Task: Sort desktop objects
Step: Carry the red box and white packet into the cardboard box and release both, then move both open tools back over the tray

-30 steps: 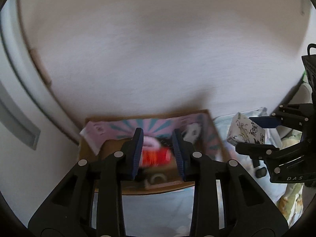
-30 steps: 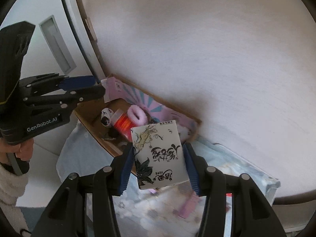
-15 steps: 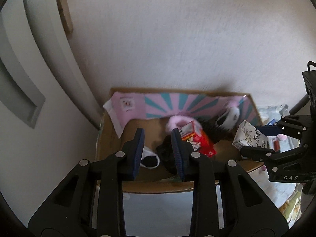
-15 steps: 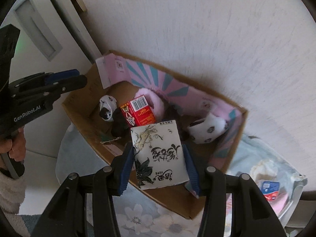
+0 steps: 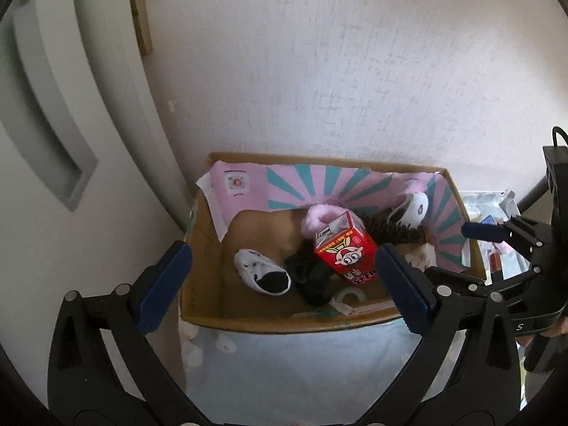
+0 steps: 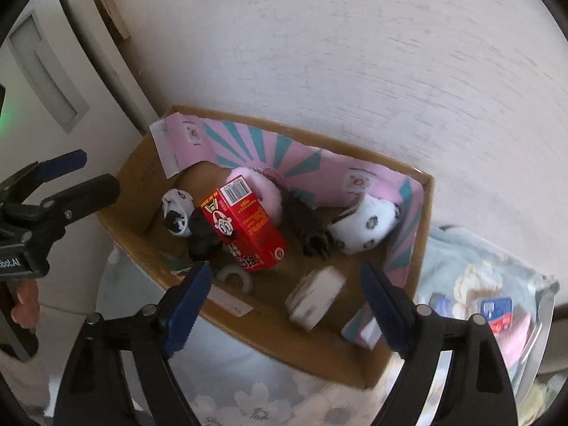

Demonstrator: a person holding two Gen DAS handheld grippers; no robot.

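Note:
A cardboard box [image 5: 248,319] [image 6: 309,348] with a pink and teal lining stands against the wall. In it lie a red carton [image 5: 346,250] [image 6: 245,223], black-and-white socks [image 5: 261,273] [image 6: 175,213], a pink fluffy thing [image 5: 317,214], a dark spiky thing [image 6: 309,227] and a white packet [image 6: 314,296], blurred, near the front wall. My left gripper [image 5: 282,284] is open and empty over the box's front edge. My right gripper [image 6: 287,305] is open and empty above the white packet; it also shows in the left wrist view [image 5: 458,248].
A white door frame [image 5: 71,106] stands left of the box. A floral cloth [image 6: 284,401] covers the table. A tray [image 6: 543,323] with small blue and red packets lies right of the box. The wall is right behind the box.
My right gripper has opened and let the white packet fall into the box. My left gripper has opened wide. Both have come closer over the box.

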